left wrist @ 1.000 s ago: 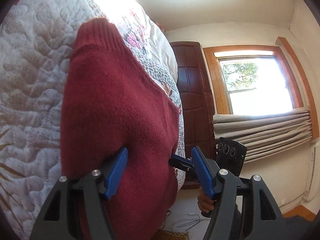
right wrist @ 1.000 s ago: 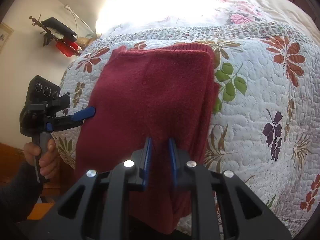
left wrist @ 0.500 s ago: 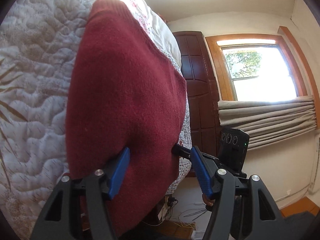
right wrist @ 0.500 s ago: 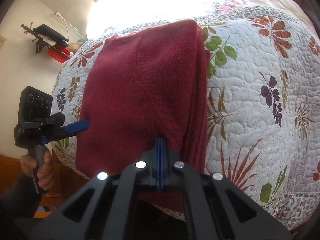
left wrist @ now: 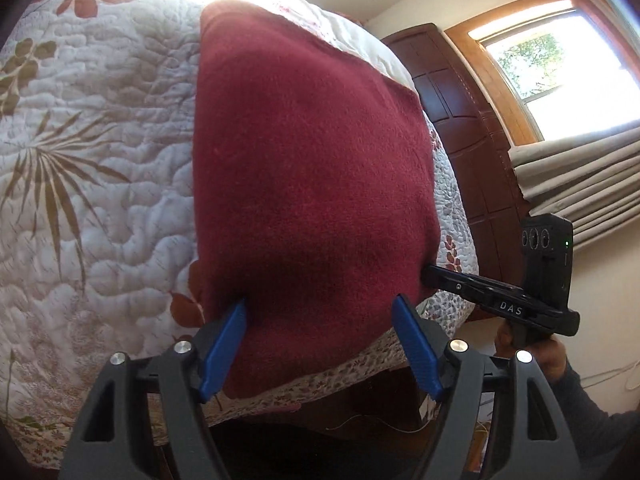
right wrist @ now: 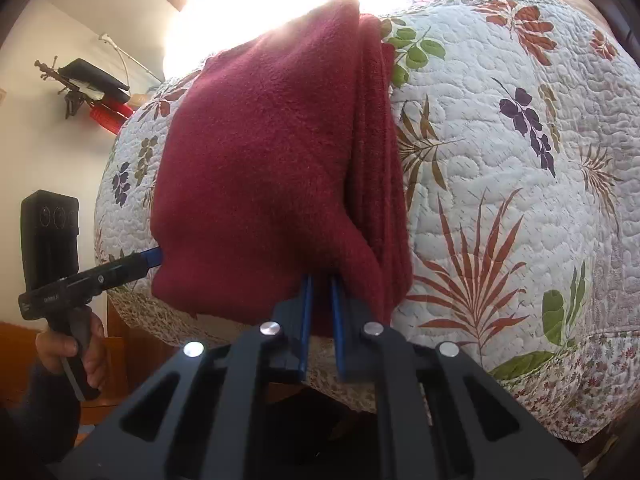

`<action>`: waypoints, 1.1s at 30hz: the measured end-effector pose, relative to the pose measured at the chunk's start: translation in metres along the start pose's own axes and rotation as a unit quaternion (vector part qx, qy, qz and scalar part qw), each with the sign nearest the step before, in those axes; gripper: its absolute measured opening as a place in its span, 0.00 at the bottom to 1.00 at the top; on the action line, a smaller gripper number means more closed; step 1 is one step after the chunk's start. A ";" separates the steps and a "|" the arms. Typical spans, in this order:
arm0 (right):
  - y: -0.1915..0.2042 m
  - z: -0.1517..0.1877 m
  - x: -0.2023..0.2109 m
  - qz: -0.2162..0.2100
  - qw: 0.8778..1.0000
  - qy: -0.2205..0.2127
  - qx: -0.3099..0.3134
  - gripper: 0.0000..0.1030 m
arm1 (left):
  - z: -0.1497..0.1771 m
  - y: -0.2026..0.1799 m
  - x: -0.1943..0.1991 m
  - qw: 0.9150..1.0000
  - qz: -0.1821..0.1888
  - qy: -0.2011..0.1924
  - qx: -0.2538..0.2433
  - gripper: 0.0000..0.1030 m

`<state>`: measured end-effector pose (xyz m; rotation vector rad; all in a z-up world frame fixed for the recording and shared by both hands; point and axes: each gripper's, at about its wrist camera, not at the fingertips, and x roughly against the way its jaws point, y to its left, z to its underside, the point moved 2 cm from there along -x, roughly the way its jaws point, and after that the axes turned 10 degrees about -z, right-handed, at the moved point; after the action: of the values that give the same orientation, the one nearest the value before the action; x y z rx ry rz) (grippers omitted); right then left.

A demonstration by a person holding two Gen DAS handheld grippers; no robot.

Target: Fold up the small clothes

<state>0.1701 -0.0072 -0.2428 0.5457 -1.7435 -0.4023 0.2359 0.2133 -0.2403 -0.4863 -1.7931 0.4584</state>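
Observation:
A dark red folded sweater [left wrist: 312,168] lies on the floral quilt [left wrist: 100,160] with its near edge at the bed's edge. My left gripper [left wrist: 319,300] is wide open, one blue finger at each side of the sweater's near end. In the right wrist view the sweater [right wrist: 260,160] shows stacked layers along its right side. My right gripper [right wrist: 320,278] has its jaws a narrow gap apart, the tips tucked under the near edge with red fabric showing between them. Its tip [left wrist: 430,272] meets the sweater's right edge, and the left gripper [right wrist: 156,256] touches the left edge.
The quilt [right wrist: 500,200] spreads far to the right of the sweater. A dark wooden door [left wrist: 460,120] and a window [left wrist: 560,68] with rolled blinds stand beyond the bed. A person's hand [right wrist: 68,352] holds the left gripper's handle. Black and red items [right wrist: 92,88] hang on the wall.
The right gripper went from apart to fully shut and now stands slightly apart again. Both grippers have swung lower toward the bed's edge; the sweater's near end no longer hangs below it.

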 end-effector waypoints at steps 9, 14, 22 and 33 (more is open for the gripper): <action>0.061 0.050 0.100 0.009 0.995 -0.084 0.050 0.89 | 0.077 -0.054 0.132 0.975 -0.170 -0.144 -0.003 0.93; 0.119 0.081 0.165 0.109 0.980 -0.143 0.081 0.93 | 0.118 -0.094 0.197 0.954 -0.258 -0.151 0.010 0.93; 0.173 0.136 0.258 0.111 0.958 -0.243 0.103 0.97 | 0.174 -0.177 0.275 0.931 -0.299 -0.202 -0.053 0.93; 0.190 0.179 0.263 0.169 0.958 -0.203 0.108 0.97 | 0.210 -0.191 0.289 0.928 -0.310 -0.203 -0.037 0.93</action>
<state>-0.0808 0.0004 0.0305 0.3200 -2.2493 -0.0803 -0.0559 0.1979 0.0396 0.1565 -2.2424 0.0421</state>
